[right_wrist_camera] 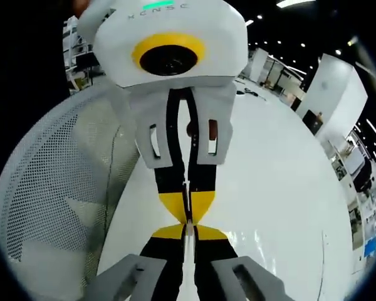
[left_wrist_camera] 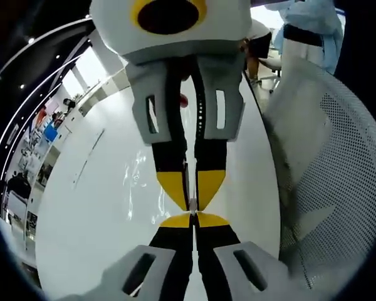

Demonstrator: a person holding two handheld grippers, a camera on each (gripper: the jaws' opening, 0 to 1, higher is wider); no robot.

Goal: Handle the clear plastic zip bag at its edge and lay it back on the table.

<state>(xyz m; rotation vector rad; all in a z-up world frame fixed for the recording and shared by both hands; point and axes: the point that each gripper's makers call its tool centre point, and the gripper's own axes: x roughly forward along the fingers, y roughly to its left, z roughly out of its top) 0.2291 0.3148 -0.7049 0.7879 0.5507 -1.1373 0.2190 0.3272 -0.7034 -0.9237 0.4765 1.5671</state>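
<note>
In the left gripper view, the left claw [left_wrist_camera: 193, 210] and the right claw [left_wrist_camera: 189, 188] meet tip to tip, both clamped on one edge of the zip bag [left_wrist_camera: 141, 182], which hangs between them over the white bench [left_wrist_camera: 94, 213]. In the right gripper view, the right claw [right_wrist_camera: 187, 222] grips the same edge opposite the left claw [right_wrist_camera: 187, 204], beside a mesh chair [right_wrist_camera: 56, 188]. Judged equally near, both must lower together.

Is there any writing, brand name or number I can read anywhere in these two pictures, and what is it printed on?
"XENSE": small grey letters, faint and a little uncertain, on the white housing of the left hand-held gripper facing the camera in the right gripper view, beside a green bar.
Posters or displays along the far wall in the left gripper view: too small and blurred to read.
Nothing readable on the white table.
</note>
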